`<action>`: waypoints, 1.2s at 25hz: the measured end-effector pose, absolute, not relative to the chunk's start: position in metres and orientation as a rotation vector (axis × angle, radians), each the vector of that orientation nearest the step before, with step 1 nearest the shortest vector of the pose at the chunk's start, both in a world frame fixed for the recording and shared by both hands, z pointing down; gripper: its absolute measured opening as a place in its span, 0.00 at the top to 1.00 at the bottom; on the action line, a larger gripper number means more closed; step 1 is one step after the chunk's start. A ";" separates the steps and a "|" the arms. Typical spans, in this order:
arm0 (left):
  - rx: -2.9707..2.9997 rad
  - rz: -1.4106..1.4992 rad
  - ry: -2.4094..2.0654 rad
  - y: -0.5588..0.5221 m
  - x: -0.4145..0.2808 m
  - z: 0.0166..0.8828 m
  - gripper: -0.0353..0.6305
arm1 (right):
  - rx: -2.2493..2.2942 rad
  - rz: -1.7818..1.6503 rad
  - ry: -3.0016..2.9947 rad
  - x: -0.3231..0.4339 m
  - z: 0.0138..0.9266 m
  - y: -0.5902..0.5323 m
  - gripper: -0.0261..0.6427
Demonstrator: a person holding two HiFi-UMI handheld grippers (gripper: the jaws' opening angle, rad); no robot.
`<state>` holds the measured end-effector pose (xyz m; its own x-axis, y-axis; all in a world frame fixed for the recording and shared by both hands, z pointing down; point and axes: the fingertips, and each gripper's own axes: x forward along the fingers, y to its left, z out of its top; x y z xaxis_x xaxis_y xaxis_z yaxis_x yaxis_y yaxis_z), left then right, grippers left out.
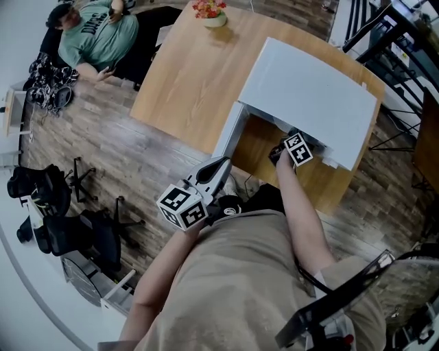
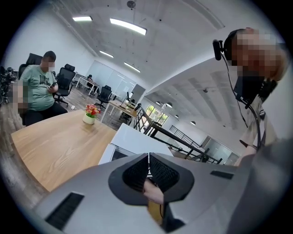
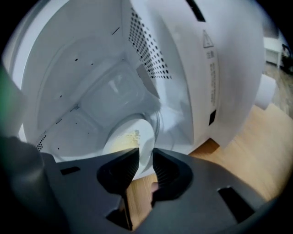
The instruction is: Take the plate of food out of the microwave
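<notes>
Right gripper view: the right tongs (image 3: pixel 142 161) grip the near rim of the plate of food (image 3: pixel 129 136), which lies inside the microwave (image 3: pixel 183 68), apparently to draw it out, while the left tongs (image 2: pixel 148 171), closed on nothing, wait outside the microwave.

White microwave (image 1: pixel 309 103) on a pale wood-grain counter (image 1: pixel 192 82) — inside, white walls peppered with black dots. The plate (image 3: pixel 145 130) is white, its food (image 3: pixel 126 137) a crumbly yellow. Black ribbed fingers (image 3: pixel 167 171) on the grey right gripper (image 3: pixel 145 153); the left gripper (image 2: pixel 148 160) matches — its cube (image 1: pixel 183 206) all black-and-white squares. Red flowers (image 1: pixel 209 8), a green shirt (image 1: pixel 96 38).
</notes>
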<state>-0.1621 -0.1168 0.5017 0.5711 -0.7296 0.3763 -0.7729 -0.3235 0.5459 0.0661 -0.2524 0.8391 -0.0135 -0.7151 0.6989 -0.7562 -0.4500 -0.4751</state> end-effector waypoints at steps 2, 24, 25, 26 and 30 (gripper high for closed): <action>2.113 0.082 -1.175 -0.118 -0.162 0.502 0.94 | 2.185 1.592 -1.644 0.065 0.839 -0.249 0.83; 2.208 0.112 -1.005 -0.128 -0.158 0.503 0.94 | 2.153 2.278 -1.851 0.045 0.795 -0.226 0.94; 2.211 0.110 -1.000 -0.129 -0.158 0.502 0.94 | 2.142 2.284 -1.864 0.044 0.793 -0.224 0.94; 2.214 0.108 -0.996 -0.130 -0.157 0.502 0.94 | 2.131 2.287 -1.877 0.044 0.791 -0.222 0.94; 2.224 0.100 -0.979 -0.135 -0.155 0.501 0.94 | 2.078 2.301 -1.911 0.041 0.780 -0.214 0.94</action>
<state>-0.1548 -0.1347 0.5012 0.7119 -0.6210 0.3280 -0.6743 -0.4738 0.5665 0.0414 -0.2140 0.7801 -0.2661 -0.8653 0.4247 -0.2585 -0.3604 -0.8963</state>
